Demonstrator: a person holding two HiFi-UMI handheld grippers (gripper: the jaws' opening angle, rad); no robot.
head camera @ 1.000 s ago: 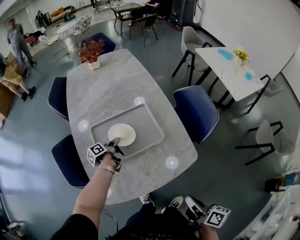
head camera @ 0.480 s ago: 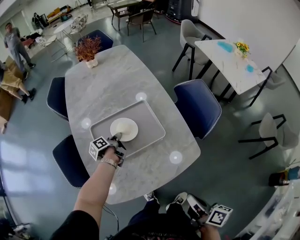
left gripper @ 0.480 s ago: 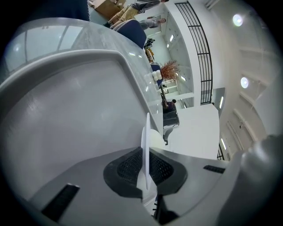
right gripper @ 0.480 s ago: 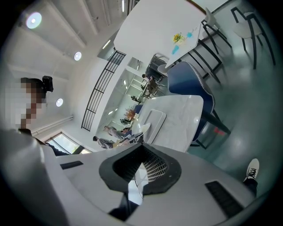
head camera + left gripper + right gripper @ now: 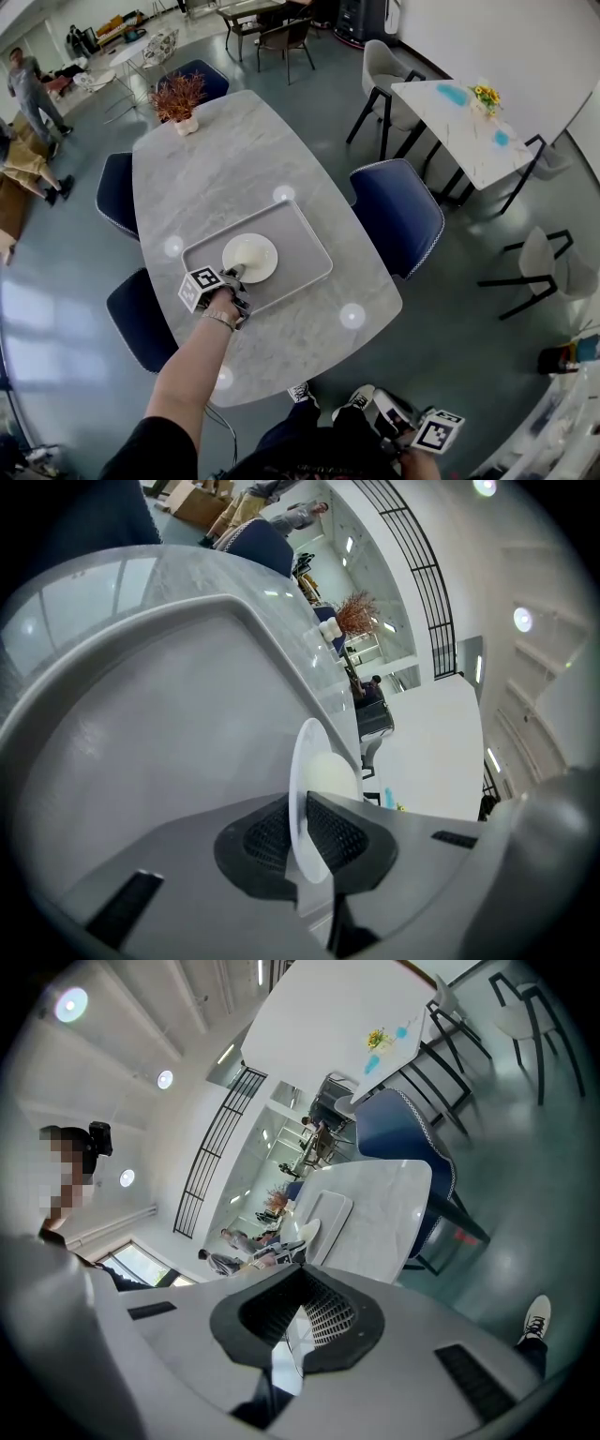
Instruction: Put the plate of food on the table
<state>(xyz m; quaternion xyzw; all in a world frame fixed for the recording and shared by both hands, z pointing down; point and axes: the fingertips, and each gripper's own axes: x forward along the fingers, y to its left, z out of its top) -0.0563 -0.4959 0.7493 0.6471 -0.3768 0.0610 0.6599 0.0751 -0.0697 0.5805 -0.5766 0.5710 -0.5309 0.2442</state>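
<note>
the marble table [image 5: 234,169] carries the grey tray [image 5: 305,246] on its near half. the white plate [image 5: 251,257] lies over the tray's left middle, not yet on bare tabletop. the left gripper [image 5: 234,275], at the tray's near-left edge, pinches the plate's near rim, probably to carry it off. the right gripper [image 5: 382,414], well away from the tray, is closed on nothing, seemingly idle.

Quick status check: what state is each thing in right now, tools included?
Left tool: shut on the plate, at its near rim.
Right tool: shut, empty, held low.
Plate: over the tray, food on it; lifted or resting, cannot tell.
Tray: flat on the table.
Potted plant: upright at the table's far end.
</note>
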